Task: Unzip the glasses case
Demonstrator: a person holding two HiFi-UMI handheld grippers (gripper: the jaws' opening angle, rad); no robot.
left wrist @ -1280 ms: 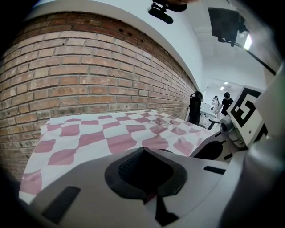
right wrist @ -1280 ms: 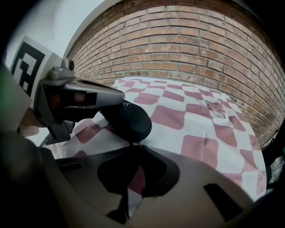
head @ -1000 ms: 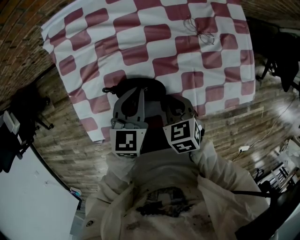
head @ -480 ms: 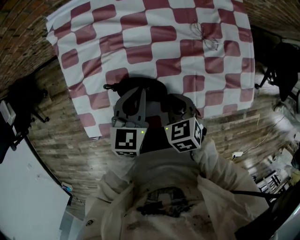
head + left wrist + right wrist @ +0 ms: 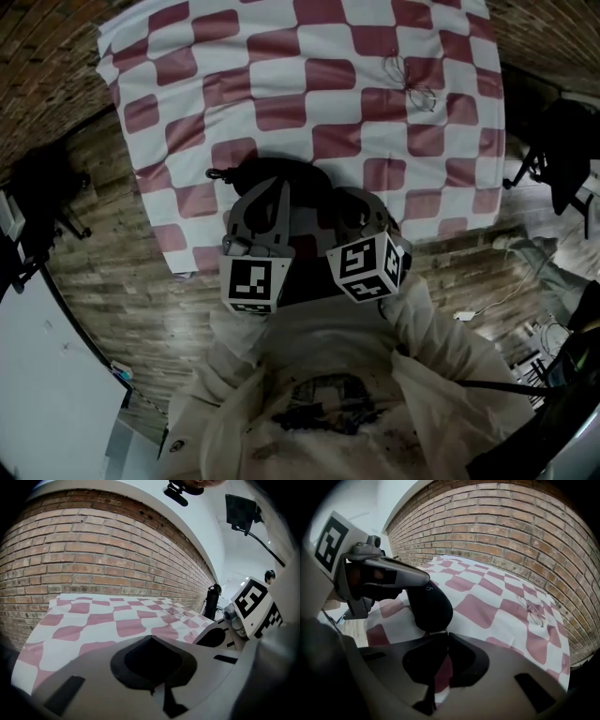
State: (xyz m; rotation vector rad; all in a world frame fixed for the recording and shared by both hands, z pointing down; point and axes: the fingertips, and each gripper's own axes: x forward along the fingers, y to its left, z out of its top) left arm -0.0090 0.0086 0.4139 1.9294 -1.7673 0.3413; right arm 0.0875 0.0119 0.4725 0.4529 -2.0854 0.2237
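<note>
The glasses case is showing as a black, rounded, soft-looking pouch with a small loop at its left end. It is sitting at the near edge of the table, which is covered in red-and-white checks. The left tool is pinching the case's upper end with its jaws closed together. The right tool is meeting the case's lower end with its jaws together; whether it is nipping a zip tab there is too small to tell. Wire glasses are lying well apart, farther back. Against the earlier frame, both tools are staying on the case, while the right tool's marker cube is rolling slightly.
</note>
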